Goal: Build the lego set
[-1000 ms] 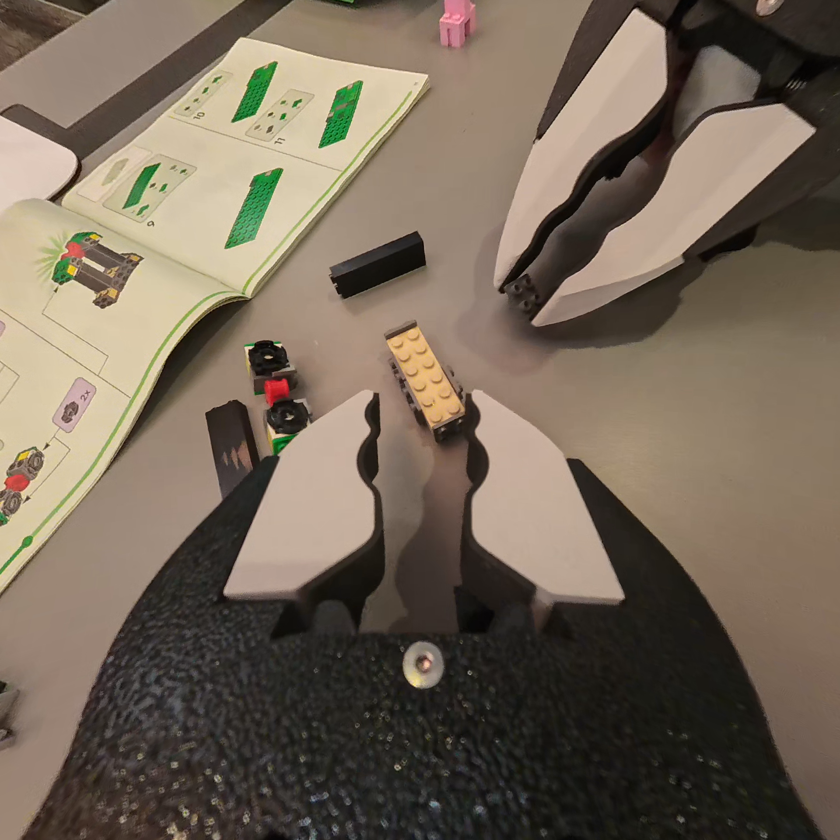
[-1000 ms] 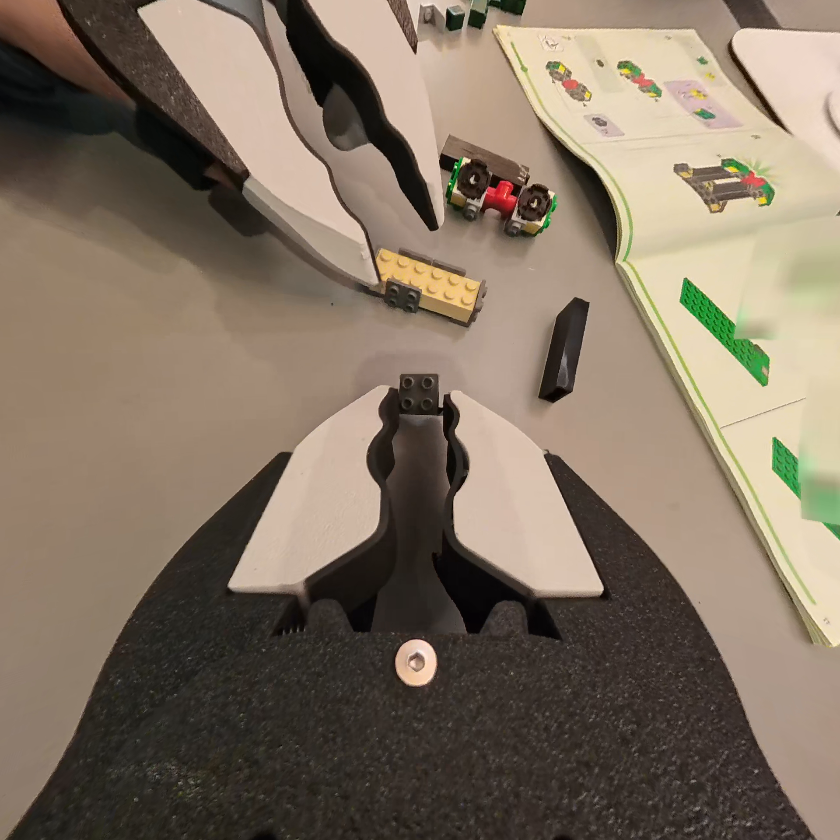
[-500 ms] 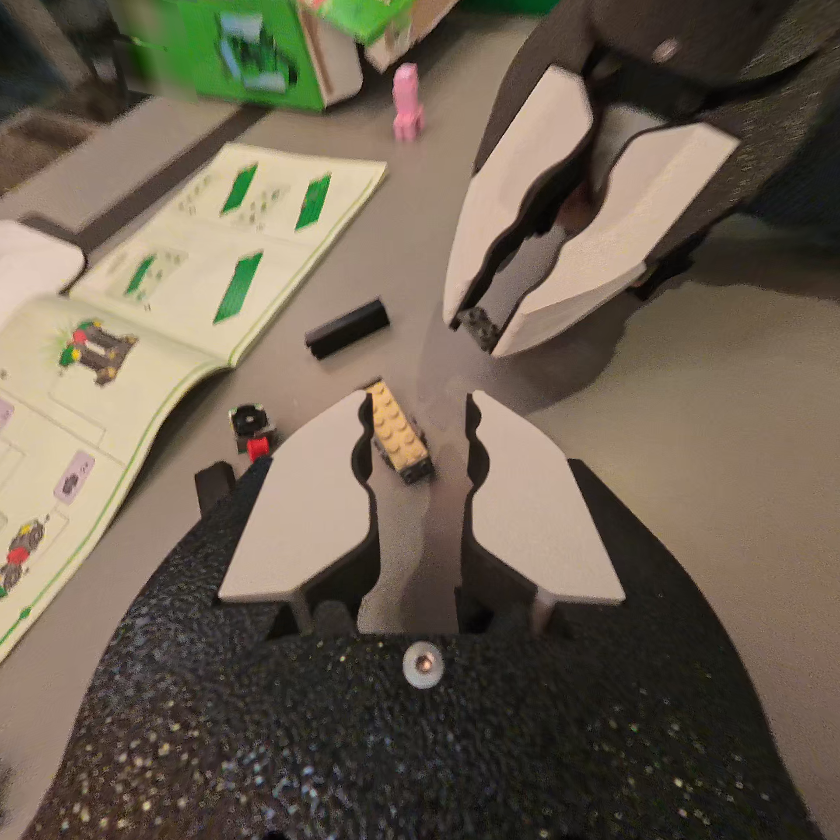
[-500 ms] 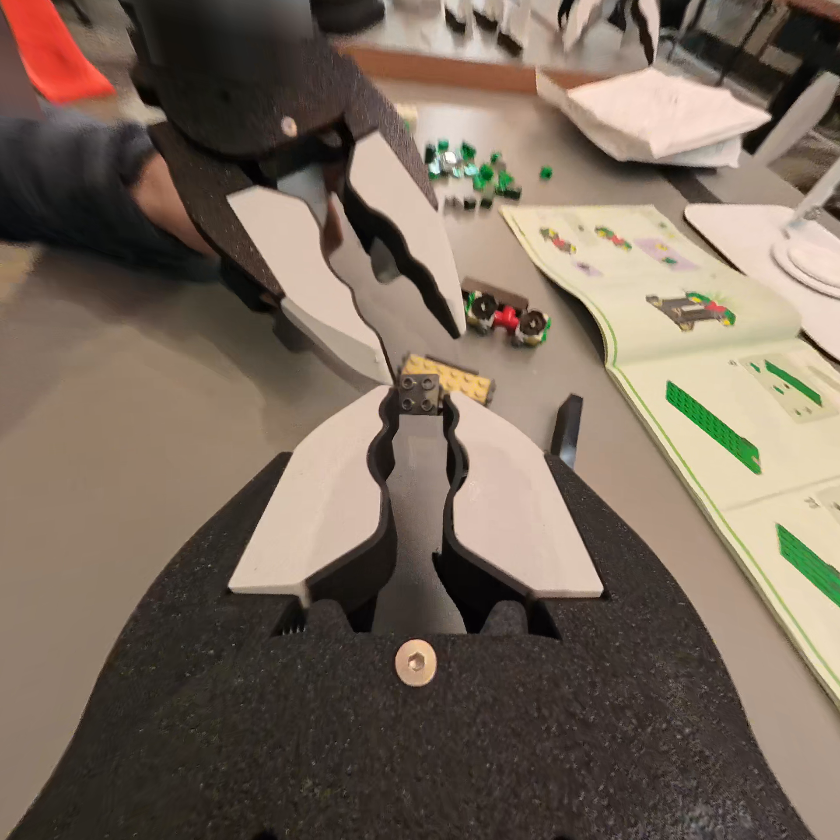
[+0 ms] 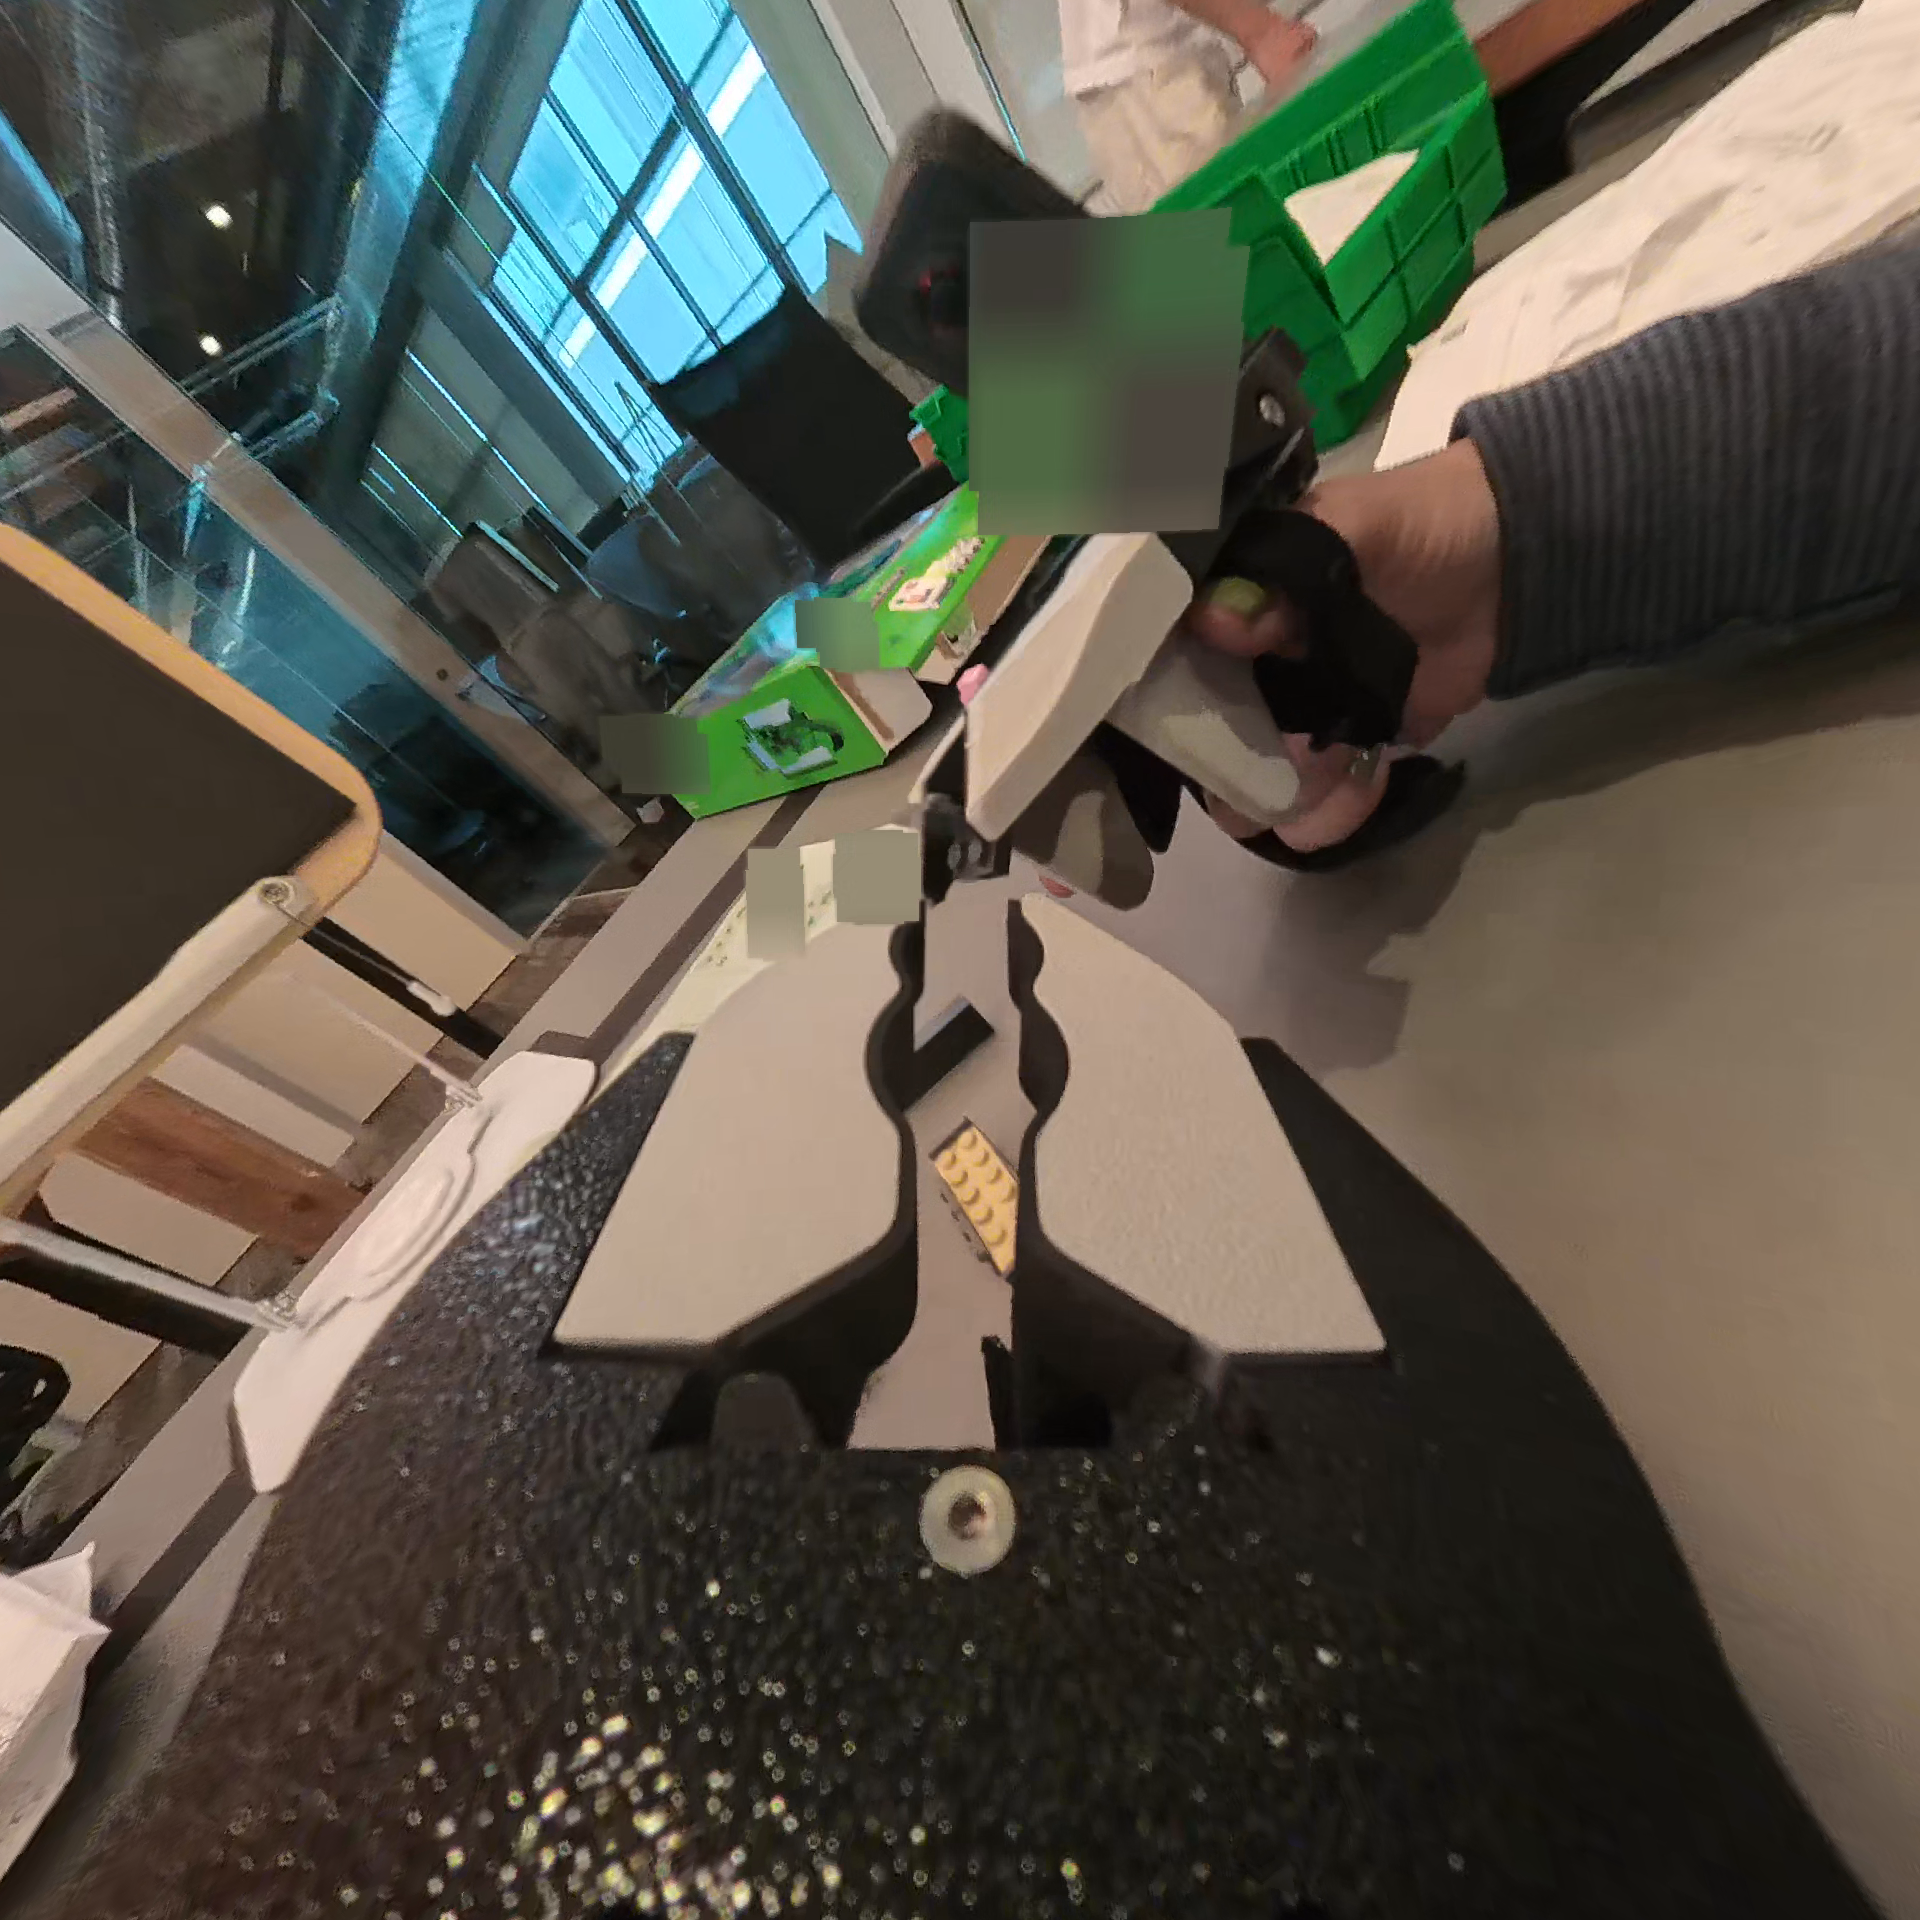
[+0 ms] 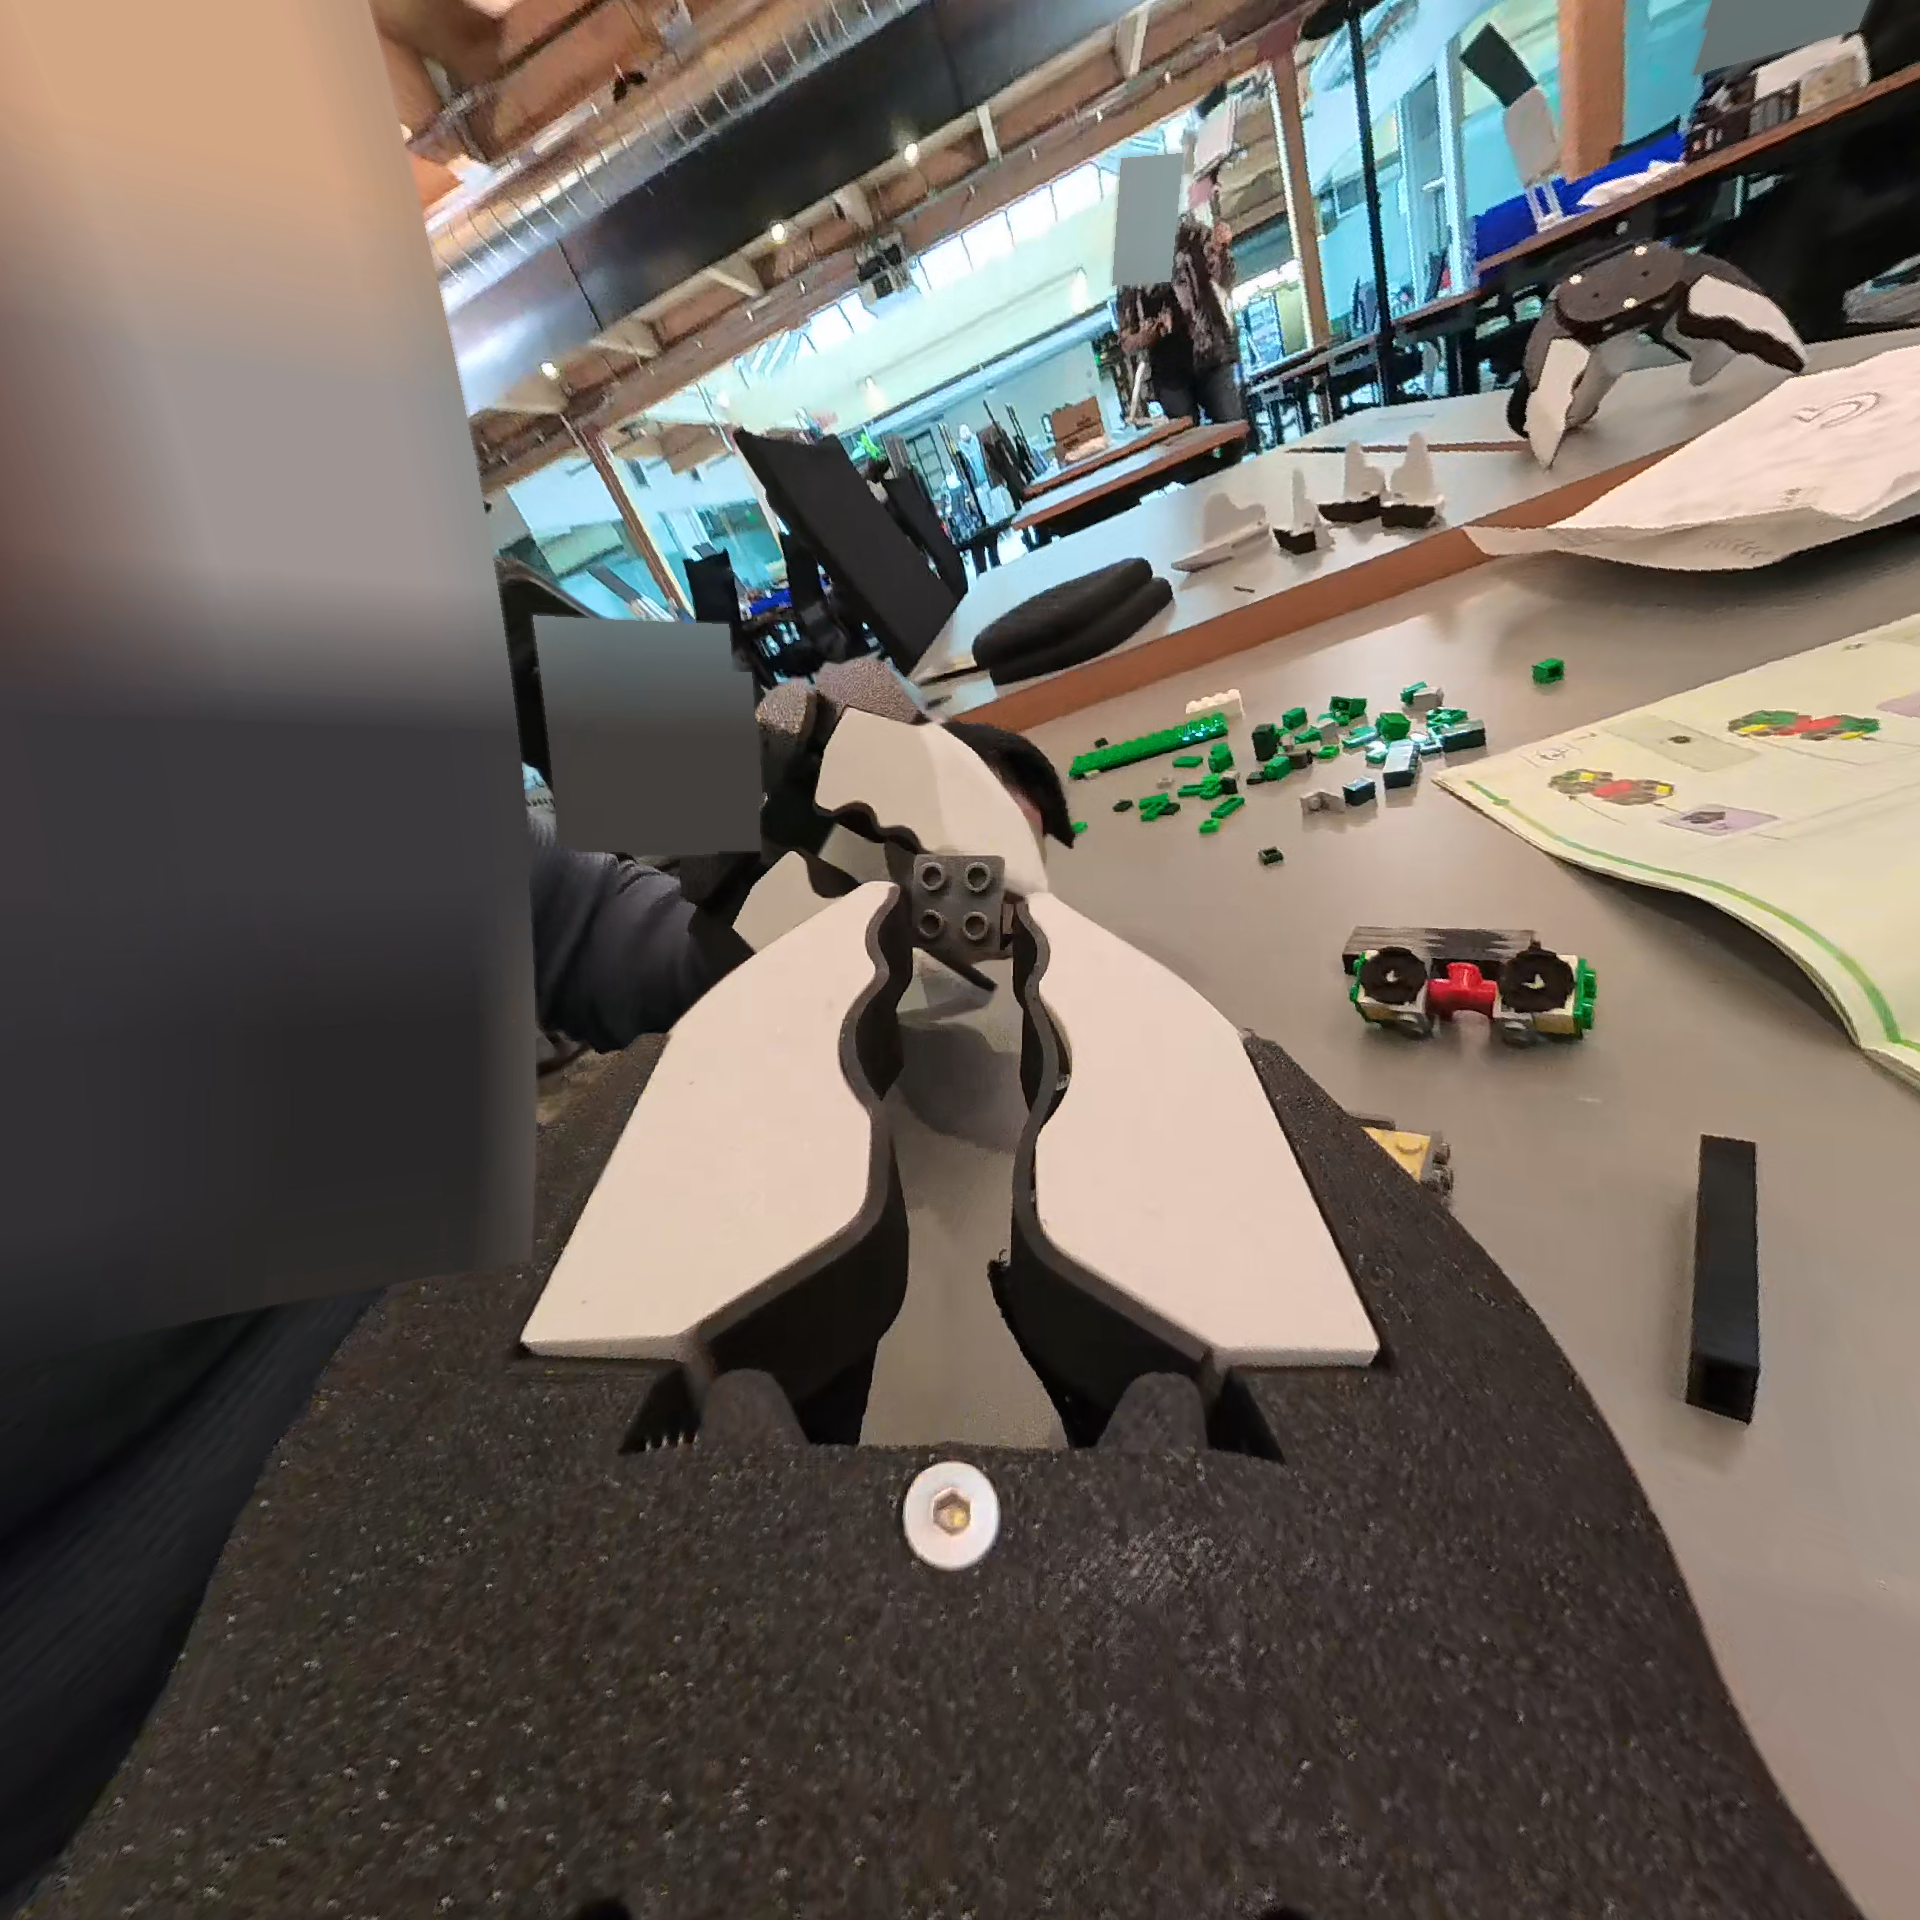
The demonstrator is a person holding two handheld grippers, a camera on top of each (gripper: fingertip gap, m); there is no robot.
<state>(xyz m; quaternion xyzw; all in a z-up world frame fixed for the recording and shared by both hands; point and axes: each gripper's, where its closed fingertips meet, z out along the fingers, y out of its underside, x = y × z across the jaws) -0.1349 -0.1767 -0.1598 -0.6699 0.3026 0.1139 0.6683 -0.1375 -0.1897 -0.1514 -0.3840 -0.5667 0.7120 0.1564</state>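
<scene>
My right gripper [image 6: 956, 920] is shut on a small dark grey 2x2 brick [image 6: 958, 914], held up above the grey table [image 6: 1507, 1351]. My left gripper [image 5: 961, 930] is raised and faces it, jaws a narrow gap apart with nothing between them. The right gripper [image 5: 1039, 790] and its grey brick [image 5: 961, 854] sit just beyond the left tips. A tan 2x6 brick [image 5: 977, 1205] lies on the table below the left fingers; only its corner [image 6: 1408, 1148] shows in the right wrist view. A long black brick [image 6: 1725, 1278] and a wheel assembly with a red centre [image 6: 1470, 987] lie to the right.
An open instruction booklet [image 6: 1714, 821] lies at far right, with several loose green and grey bricks [image 6: 1299, 758] behind it. Green boxes [image 5: 790, 738] and a green crate [image 5: 1351, 208] stand at the far side. A hand and a sleeve [image 5: 1662, 499] hold the right gripper. Left and right tips are no more than a few centimetres apart.
Both grippers have lifted off the table and tilted up, so the room now fills the views. The left jaws have narrowed. The tan brick stays on the table.
</scene>
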